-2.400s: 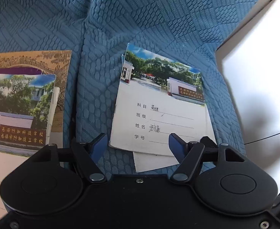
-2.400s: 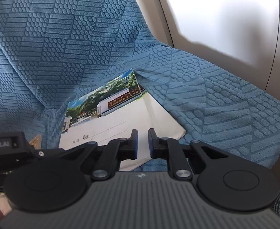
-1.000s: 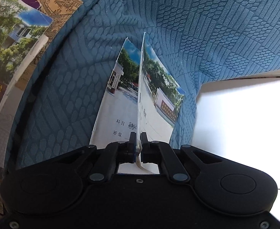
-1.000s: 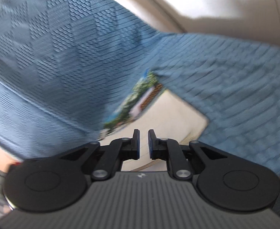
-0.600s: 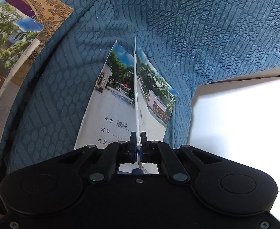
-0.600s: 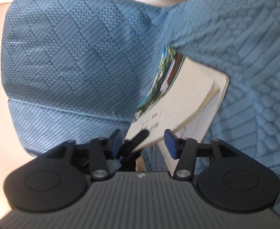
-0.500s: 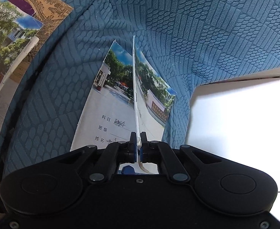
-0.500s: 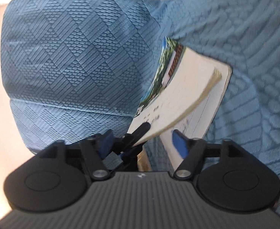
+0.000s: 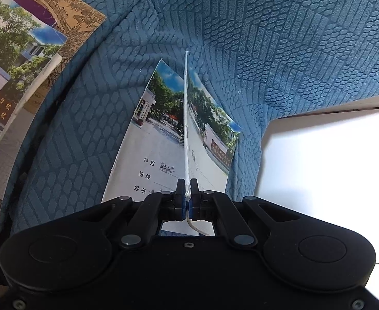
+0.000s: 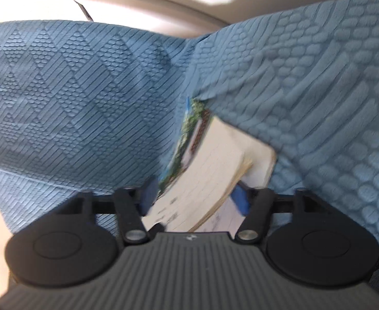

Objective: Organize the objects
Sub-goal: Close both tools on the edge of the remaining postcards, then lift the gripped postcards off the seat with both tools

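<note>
The left gripper (image 9: 186, 201) is clamped tight on the near edge of a thin exercise book with a photo of trees and a school gate on its cover (image 9: 163, 139), and the pinched cover stands up edge-on as a thin white line (image 9: 186, 118) running straight away from the camera, so the book's long axis points dead ahead along the fingers toward the crease in the textured blue sofa cover (image 9: 267, 38). The rest of that book lies on the blue fabric, printed name lines nearest the gripper and the photo end farthest. Off to the left, well apart, sits a stack of another photo-cover book on a tan book with a bridge drawing (image 9: 21, 59). In the right wrist view, which is pretty blurry, the right gripper (image 10: 193, 197) has its blue pads spread on either side of the same book (image 10: 215, 170), with its jaws having just been closing in; the lifted pages are between them, but I can't see the pads actually pressing on the paper. From there the book tilts up and away, photo end tucked into the sofa fold (image 10: 197, 98).
</note>
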A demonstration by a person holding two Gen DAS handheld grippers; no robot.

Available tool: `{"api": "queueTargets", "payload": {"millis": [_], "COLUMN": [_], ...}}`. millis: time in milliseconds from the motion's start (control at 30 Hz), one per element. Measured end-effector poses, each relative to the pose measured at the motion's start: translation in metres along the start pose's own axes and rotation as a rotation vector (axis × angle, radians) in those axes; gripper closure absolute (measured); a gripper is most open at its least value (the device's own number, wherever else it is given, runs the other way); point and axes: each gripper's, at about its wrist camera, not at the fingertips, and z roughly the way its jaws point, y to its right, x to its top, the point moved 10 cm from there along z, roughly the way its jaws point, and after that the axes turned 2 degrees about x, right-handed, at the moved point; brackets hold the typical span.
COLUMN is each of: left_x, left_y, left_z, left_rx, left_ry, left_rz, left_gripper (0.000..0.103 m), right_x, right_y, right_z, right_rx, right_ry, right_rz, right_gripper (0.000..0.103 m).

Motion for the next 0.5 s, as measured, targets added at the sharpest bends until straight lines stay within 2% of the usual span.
{"api": "queueTargets", "payload": {"millis": [33, 100, 300, 500], "left_x": [0.000, 0.000, -0.003, -0.003], "left_y": [0.001, 0.002, 0.002, -0.005], "left_z": [-0.002, -0.005, -0.013, -0.026], "left_rx": [-0.001, -0.005, -0.003, 0.001], "left_ry": [0.002, 0.001, 0.009, 0.018], "left_rz": [0.004, 0.012, 0.033, 0.050], "left_gripper": [0.102, 0.102, 0.102, 0.102], "right_x": [0.001, 0.004, -0.001, -0.012], "right_y": [0.001, 0.001, -0.018, -0.037], "right_z": [-0.001, -0.005, -0.016, -0.018], "right_rx": [-0.016, -0.039, -0.054, -0.059], "right_ry": [0.009, 0.034, 0.085, 0.095], "right_rz": [-0.009, -0.047, -0.218, -0.325], "right_gripper": [0.076, 0.087, 0.095, 0.096]}}
